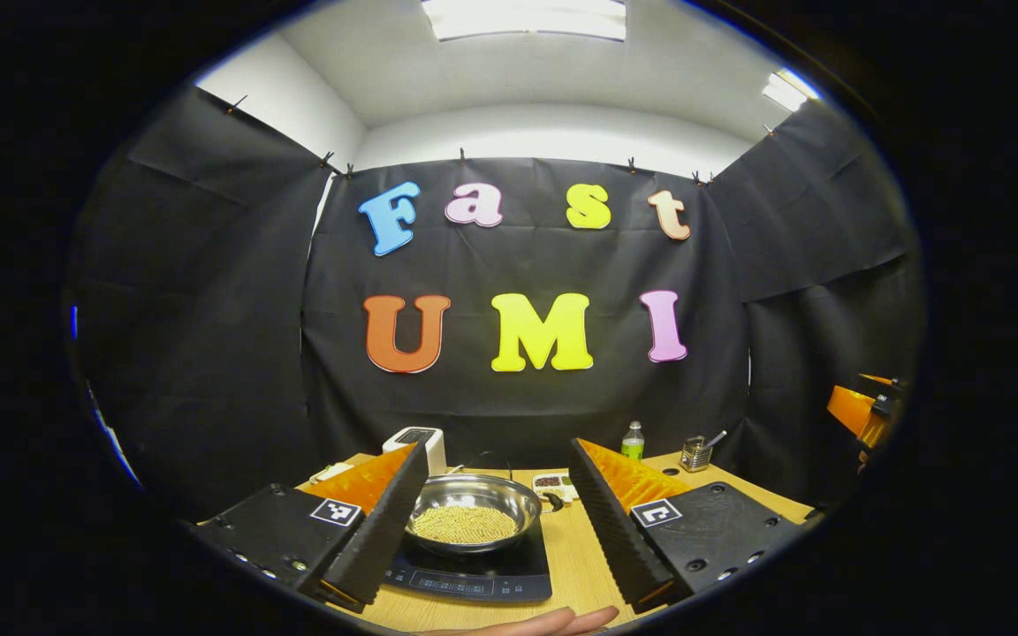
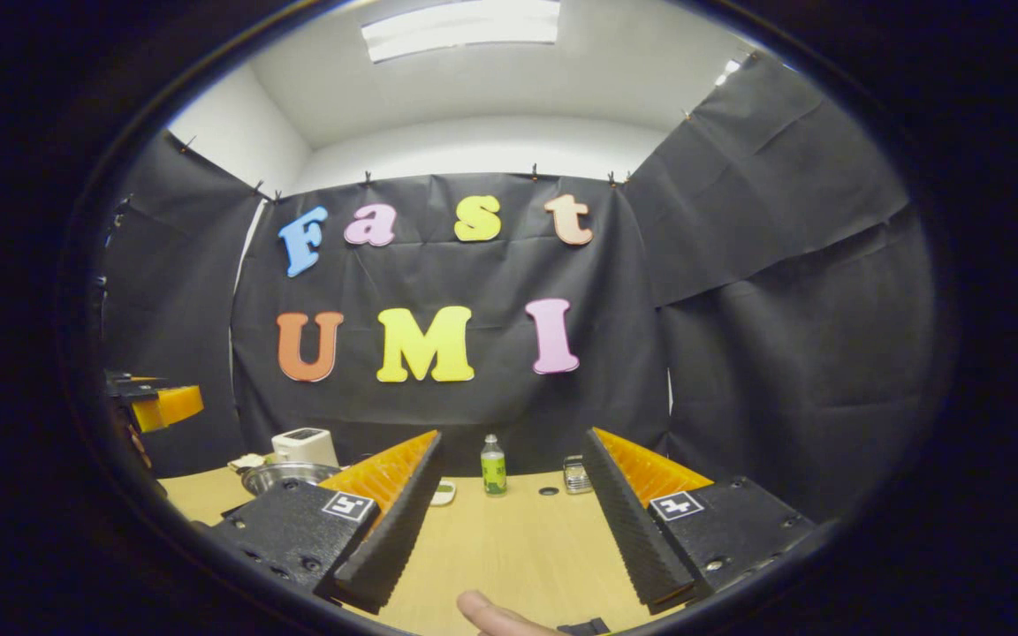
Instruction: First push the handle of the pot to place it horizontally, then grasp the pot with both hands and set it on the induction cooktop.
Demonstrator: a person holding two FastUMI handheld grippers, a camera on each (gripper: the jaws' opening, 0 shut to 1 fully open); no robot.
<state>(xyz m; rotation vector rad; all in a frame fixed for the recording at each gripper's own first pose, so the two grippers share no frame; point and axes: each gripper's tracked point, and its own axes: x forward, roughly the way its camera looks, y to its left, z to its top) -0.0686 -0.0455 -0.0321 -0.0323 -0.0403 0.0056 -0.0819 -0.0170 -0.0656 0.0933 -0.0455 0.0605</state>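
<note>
My left gripper (image 1: 505, 530) hung with its jaws wide apart and nothing between them, and just beyond sat the round steel pot (image 1: 474, 511) of yellow grains, already on the black induction cooktop (image 1: 474, 574), so I judged the set-down done. My right gripper (image 2: 509, 521) was equally agape over the bare wooden table (image 2: 518, 548), well clear of the pot. Farther back stood a small green-labelled plastic bottle (image 2: 493, 465), its print too small to read.

A recording booth dressed as a kitchen: black cloth walls (image 1: 208, 353) pinned up under white ceiling (image 1: 544, 79) with panel lights (image 1: 522, 18); wooden table (image 2: 509, 539) bearing cooktop (image 1: 482, 574), pot (image 1: 474, 508), green bottle (image 2: 493, 465), utensil holder (image 1: 695, 453), white appliance (image 2: 304, 445).
</note>
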